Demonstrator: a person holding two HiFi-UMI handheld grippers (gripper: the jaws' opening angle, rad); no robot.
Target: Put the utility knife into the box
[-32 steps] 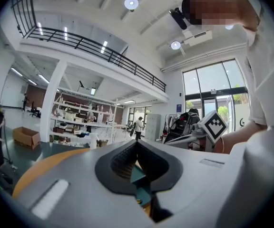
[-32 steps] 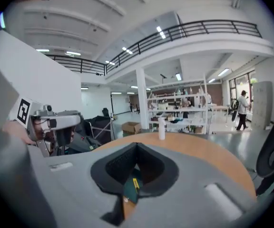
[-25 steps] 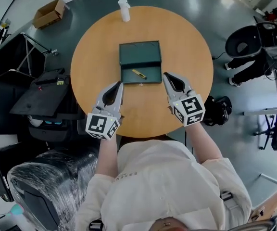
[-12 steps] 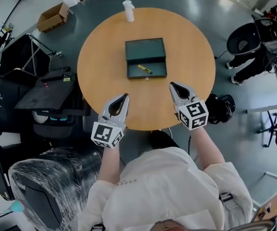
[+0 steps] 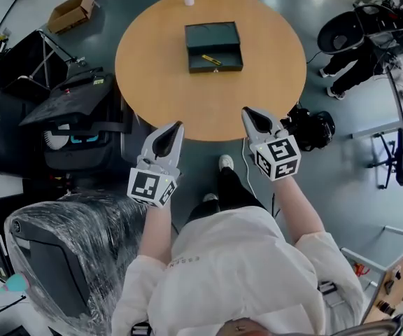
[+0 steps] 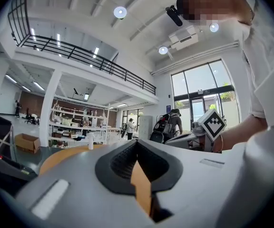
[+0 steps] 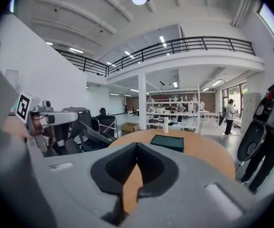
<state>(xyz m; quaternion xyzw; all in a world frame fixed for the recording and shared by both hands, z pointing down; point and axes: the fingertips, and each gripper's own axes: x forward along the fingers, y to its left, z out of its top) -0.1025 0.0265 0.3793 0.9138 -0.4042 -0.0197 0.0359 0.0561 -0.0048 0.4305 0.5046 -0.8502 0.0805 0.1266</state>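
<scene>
Holding nothing, left hand-held gripper (image 5: 178, 126) and right hand-held gripper (image 5: 246, 112) (both closed) hover before table (image 5: 152, 82).

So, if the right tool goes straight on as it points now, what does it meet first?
Probably the near edge of the round table, just ahead of the right tool. If it passes above the top, the open box is next; height is unclear.

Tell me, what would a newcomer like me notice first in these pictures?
Probably the round wooden table in the middle of the grey floor, with an open dark green box on its far half and a yellow utility knife lying inside. Next come the two grey tools the person holds by the table's near edge, the left gripper and right gripper, both shut and empty.
</scene>
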